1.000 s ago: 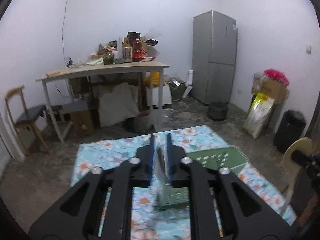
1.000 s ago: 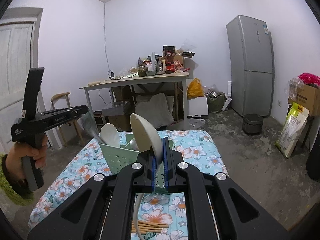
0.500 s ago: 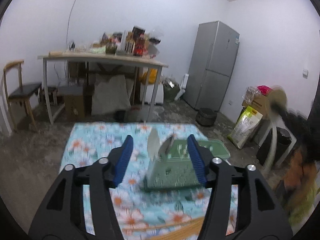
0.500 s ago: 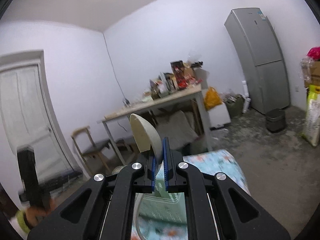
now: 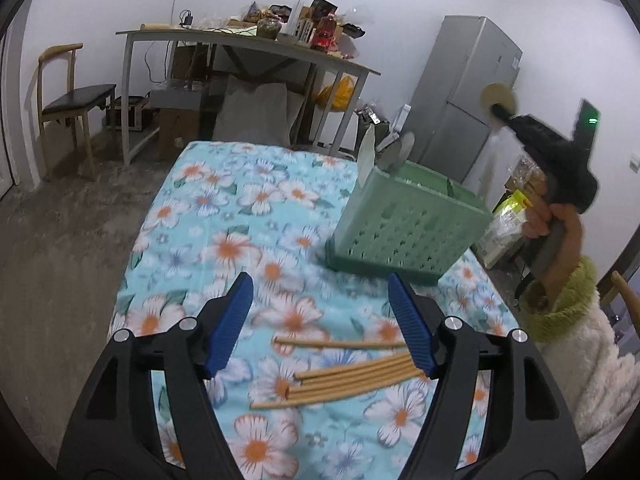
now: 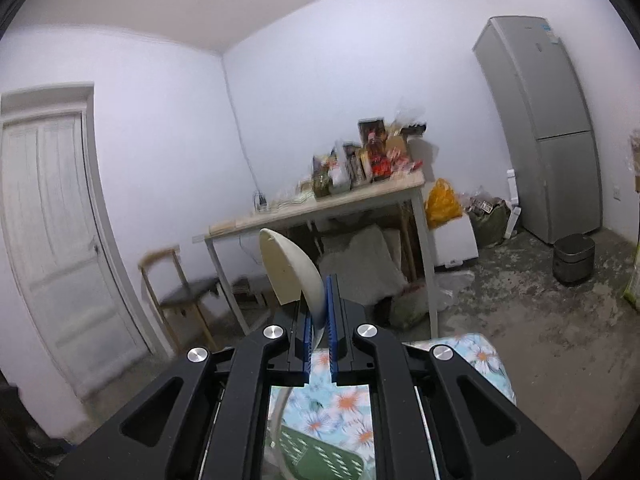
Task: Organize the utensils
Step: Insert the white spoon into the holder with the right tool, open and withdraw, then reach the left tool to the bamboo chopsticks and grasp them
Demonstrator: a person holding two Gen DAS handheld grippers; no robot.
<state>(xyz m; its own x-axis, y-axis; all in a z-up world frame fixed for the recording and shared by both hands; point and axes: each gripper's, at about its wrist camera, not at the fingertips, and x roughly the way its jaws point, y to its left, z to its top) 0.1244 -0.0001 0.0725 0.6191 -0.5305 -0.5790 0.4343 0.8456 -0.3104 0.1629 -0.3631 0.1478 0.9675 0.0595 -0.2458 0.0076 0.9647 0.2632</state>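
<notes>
In the left wrist view my left gripper [image 5: 319, 286] hangs low over the floral cloth, its jaws opening with nothing between them. Several wooden chopsticks [image 5: 344, 376] lie loose on the cloth just below its fingers. Behind stands the green perforated basket [image 5: 408, 224], with a white spoon [image 5: 366, 152] and other utensils upright in its far corner. To the right, a hand holds my right gripper [image 5: 500, 110] up in the air. My right gripper [image 6: 319, 300] is shut on a cream ladle [image 6: 288, 272], bowl upward, above the basket [image 6: 316, 452].
The floral-cloth table [image 5: 224, 216] ends at the left with bare concrete floor beyond. A cluttered wooden table [image 5: 248, 40], a chair [image 5: 72, 96] and a grey fridge [image 5: 464, 92] stand at the back. A white door [image 6: 52, 240] is on the left wall.
My left gripper opened, leaving its utensil at the basket, and dropped toward the chopsticks. My right gripper swung away from above the basket with the ladle still in it.
</notes>
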